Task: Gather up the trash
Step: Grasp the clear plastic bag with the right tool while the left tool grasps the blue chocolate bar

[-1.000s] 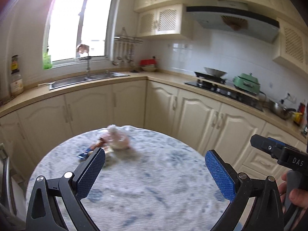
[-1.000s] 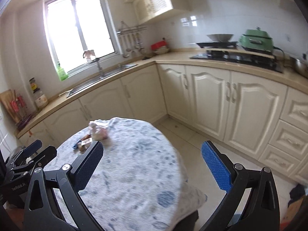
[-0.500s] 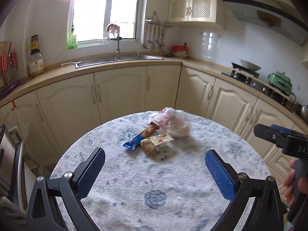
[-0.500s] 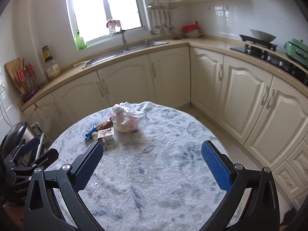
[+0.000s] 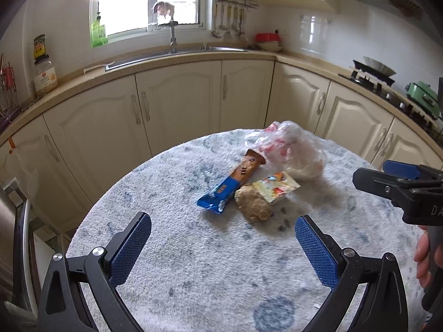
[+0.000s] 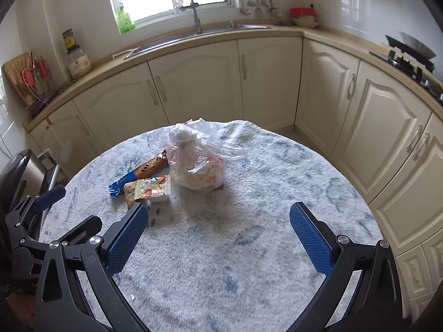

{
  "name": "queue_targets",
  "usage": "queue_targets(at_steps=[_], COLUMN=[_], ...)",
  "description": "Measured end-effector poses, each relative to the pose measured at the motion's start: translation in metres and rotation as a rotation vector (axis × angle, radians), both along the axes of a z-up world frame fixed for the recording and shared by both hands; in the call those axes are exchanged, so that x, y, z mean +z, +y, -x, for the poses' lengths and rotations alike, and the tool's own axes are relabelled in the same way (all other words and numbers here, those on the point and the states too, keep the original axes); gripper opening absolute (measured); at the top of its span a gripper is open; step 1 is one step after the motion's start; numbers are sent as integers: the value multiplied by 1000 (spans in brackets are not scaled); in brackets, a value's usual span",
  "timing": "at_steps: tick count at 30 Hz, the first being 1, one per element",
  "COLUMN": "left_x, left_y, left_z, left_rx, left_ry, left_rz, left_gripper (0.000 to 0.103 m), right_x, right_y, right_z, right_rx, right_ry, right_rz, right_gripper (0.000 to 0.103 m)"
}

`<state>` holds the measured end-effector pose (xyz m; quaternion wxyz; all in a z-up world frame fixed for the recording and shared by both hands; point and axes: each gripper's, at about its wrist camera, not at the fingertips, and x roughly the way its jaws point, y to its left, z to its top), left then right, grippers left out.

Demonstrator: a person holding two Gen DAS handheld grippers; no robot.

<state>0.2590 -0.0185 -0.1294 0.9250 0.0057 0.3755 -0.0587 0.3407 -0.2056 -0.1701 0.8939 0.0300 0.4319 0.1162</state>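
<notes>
On the round table (image 5: 193,262) (image 6: 263,188) lies a small heap of trash. A clear plastic bag (image 5: 290,149) (image 6: 196,160) with red-and-white contents sits at the back. A long blue-and-brown snack wrapper (image 5: 232,179) (image 6: 138,173), a brown crumbly lump (image 5: 253,203) (image 6: 128,191) and a small yellow packet (image 5: 277,186) (image 6: 153,188) lie beside it, with dark crumbs (image 5: 283,225) nearby. My left gripper (image 5: 221,243) is open, short of the heap. My right gripper (image 6: 218,229) is open too, nearer than the bag, with nothing between its fingers.
Cream cabinets (image 5: 180,102) and a counter with a sink (image 6: 193,31) curve behind the table. A stove (image 5: 371,76) stands at the right. A steel bin (image 6: 25,171) stands at the table's left. The other gripper shows at each view's edge.
Both views have swung left and dropped toward the table. The trash heap now lies nearer and more central, ahead of both open grippers.
</notes>
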Motion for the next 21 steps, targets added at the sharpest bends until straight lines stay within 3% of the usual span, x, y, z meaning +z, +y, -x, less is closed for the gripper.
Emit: queue_targets(at_steps=[13,16,17,21], left_x=[-21,-24,-26,-36], left_y=[14,15,15,14], left_z=[-68,-88,-92,-114], left_rx=[8,2,-5,-40], left_ry=[52,60,65,104], left_rz=[-11,-48,-59,-56], left_gripper=[102,102,102,102], right_x=[-40,-51,-54,-58], right_y=[41,44,45,53], right_z=[-85,-98,-101,-96], right_rx=[42,63,79,110], right_ry=[71,102,114,100], right_rz=[9,-12,-29,-7], right_gripper=[101,71,53,45])
